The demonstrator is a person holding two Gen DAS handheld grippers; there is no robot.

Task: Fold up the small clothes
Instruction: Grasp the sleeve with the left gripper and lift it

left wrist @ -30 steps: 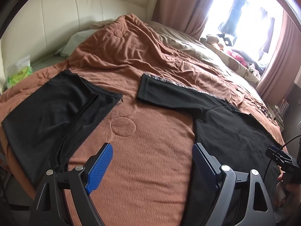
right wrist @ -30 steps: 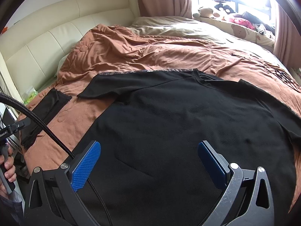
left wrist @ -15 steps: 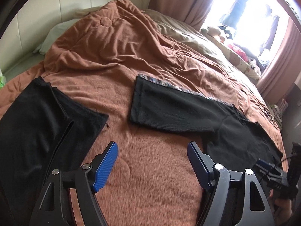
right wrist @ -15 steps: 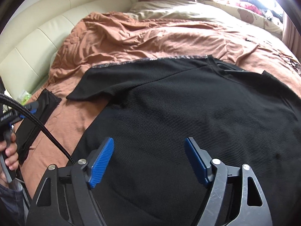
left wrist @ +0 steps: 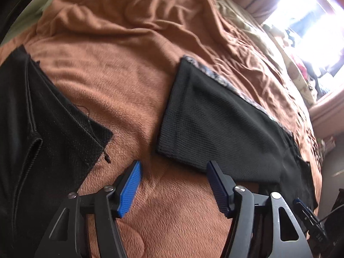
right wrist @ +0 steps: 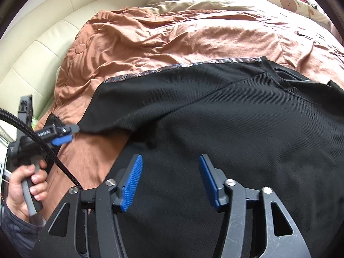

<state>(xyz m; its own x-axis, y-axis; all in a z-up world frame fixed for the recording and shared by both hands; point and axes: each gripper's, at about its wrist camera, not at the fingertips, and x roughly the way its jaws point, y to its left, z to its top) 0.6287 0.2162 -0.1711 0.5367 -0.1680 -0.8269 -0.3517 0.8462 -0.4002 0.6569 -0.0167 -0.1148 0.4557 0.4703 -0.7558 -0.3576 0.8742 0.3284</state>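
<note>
We log the left gripper with jaws spread, empty, low over the brown blanket, its tips just short of the black shirt's sleeve. We log the right gripper likewise spread and empty above the black shirt. A second dark garment lies left, apart.

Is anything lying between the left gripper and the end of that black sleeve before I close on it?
Nothing visible does. Only bare brown blanket separates the open left gripper from the sleeve cuff. The other black garment lies apart, off to the left.
</note>
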